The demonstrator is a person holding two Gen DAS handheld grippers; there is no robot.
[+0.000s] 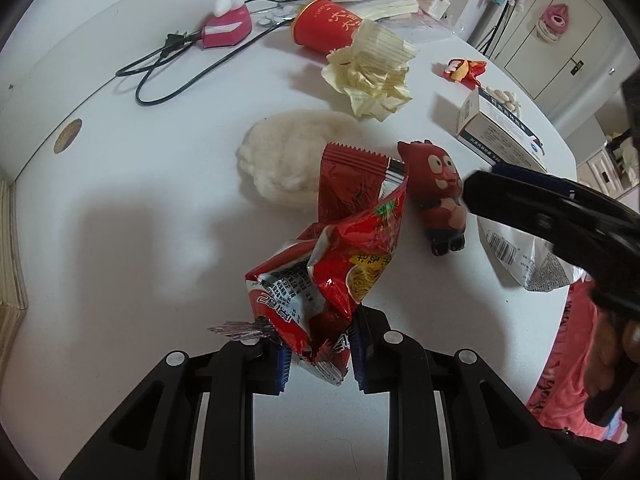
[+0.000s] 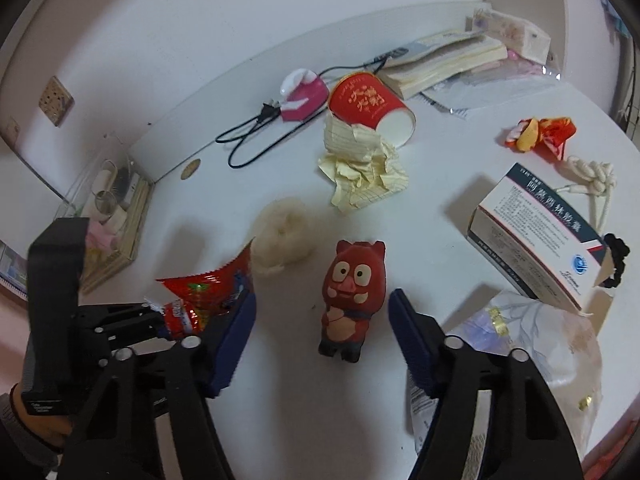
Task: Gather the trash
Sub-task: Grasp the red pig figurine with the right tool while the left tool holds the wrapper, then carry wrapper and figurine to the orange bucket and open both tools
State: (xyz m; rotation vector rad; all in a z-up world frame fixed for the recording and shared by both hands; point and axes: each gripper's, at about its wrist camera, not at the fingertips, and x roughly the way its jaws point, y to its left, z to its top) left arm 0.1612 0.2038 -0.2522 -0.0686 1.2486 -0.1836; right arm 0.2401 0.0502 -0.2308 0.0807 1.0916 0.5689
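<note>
1. Left gripper (image 1: 320,356): jaws clamped on the lower end of a crumpled red snack wrapper (image 1: 340,248); the wrapper stands up from the pads, its serrated upper end near the middle of the white table (image 1: 120,220).

2. Right gripper (image 2: 322,322): jaws apart, blue pads on either side of a red pig figurine (image 2: 350,296) without touching it; the figurine lies on the table between them, face up. No grip shown.

3. Wad of white cotton-like fibre (image 1: 288,156): on the table just behind the wrapper, toward the middle.

4. Crumpled yellow lined paper (image 1: 370,76): beyond the wad, touching the mouth end of a red paper cup (image 1: 326,26) lying on its side toward the table's far edge.

5. Pink and white device (image 1: 226,24) with a black cord (image 1: 160,68): near the far edge, left of the cup.

6. Stack of books and papers (image 2: 440,64): at the far edge, behind the cup.

7. Small red and yellow crumpled wrapper (image 2: 540,136): toward the right edge, well apart from the cup.

8. White and dark medicine box (image 2: 536,240): near the right edge, a knotted white cord (image 2: 592,176) just behind it.

9. Translucent plastic bag (image 2: 552,352): at the near right edge, beside the right gripper.
</note>
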